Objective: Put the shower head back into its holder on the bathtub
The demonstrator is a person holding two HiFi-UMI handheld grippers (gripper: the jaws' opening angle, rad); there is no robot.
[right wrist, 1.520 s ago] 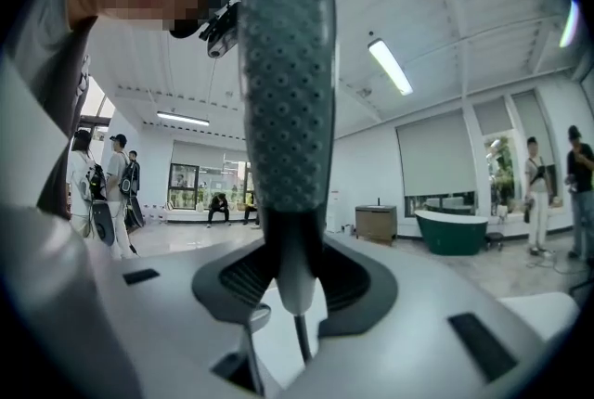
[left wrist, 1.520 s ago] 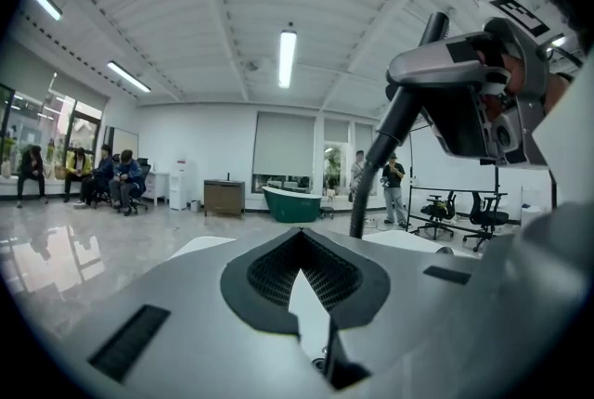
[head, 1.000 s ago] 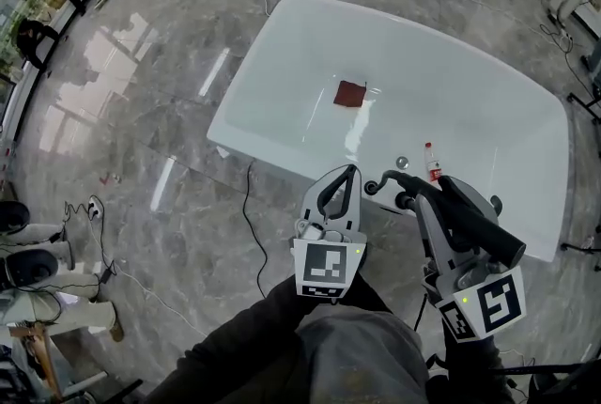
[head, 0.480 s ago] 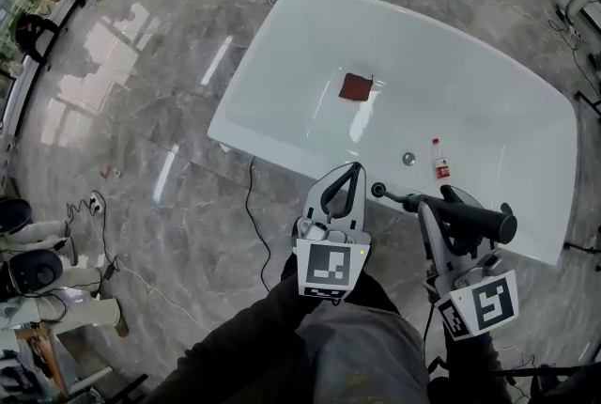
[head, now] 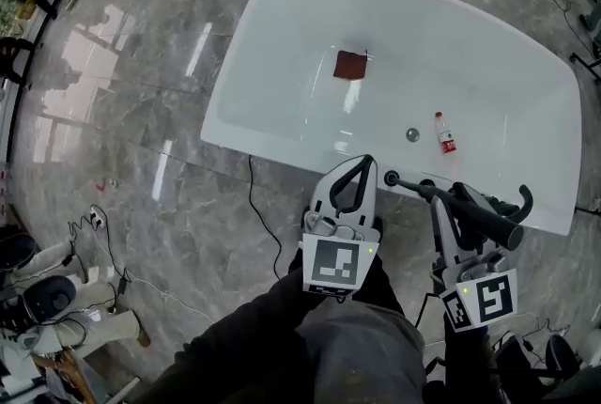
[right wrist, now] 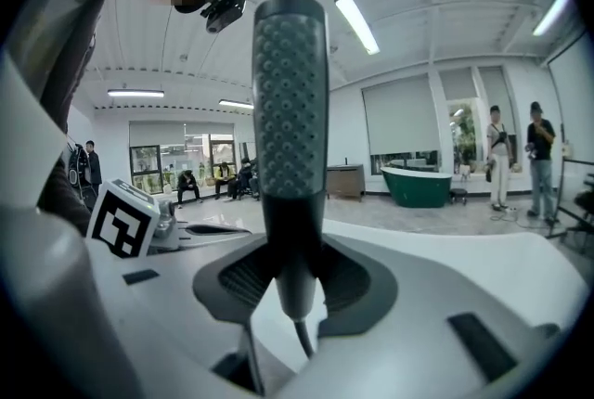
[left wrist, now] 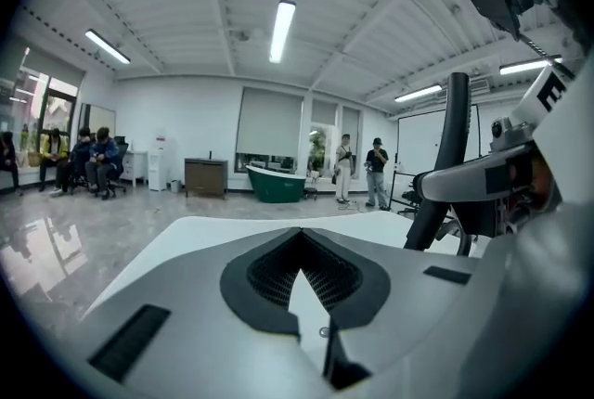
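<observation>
The white bathtub [head: 282, 36] lies ahead of me in the head view. A dark fitting [head: 392, 178] with a short bar stands on its near rim. My right gripper [head: 453, 203] is shut on the black shower head [head: 488, 222], just right of that fitting and over the rim. In the right gripper view the shower head [right wrist: 290, 128] stands upright between the pads of the right gripper [right wrist: 292, 265], its hose end hanging below. My left gripper [head: 361, 163] is shut and holds nothing, its tip just short of the rim. The left gripper [left wrist: 301, 239] points over the tub.
A red cloth [head: 350, 65], a small bottle [head: 447, 135] and the drain [head: 412, 135] lie in the tub. A black cable [head: 255, 205] runs over the marble floor near the tub's front. People and a green tub [left wrist: 277, 183] are far across the room.
Both grippers have sunk and drawn nearer the tub's front rim. The shower head has come down with the right gripper, closer to the dark fitting.
</observation>
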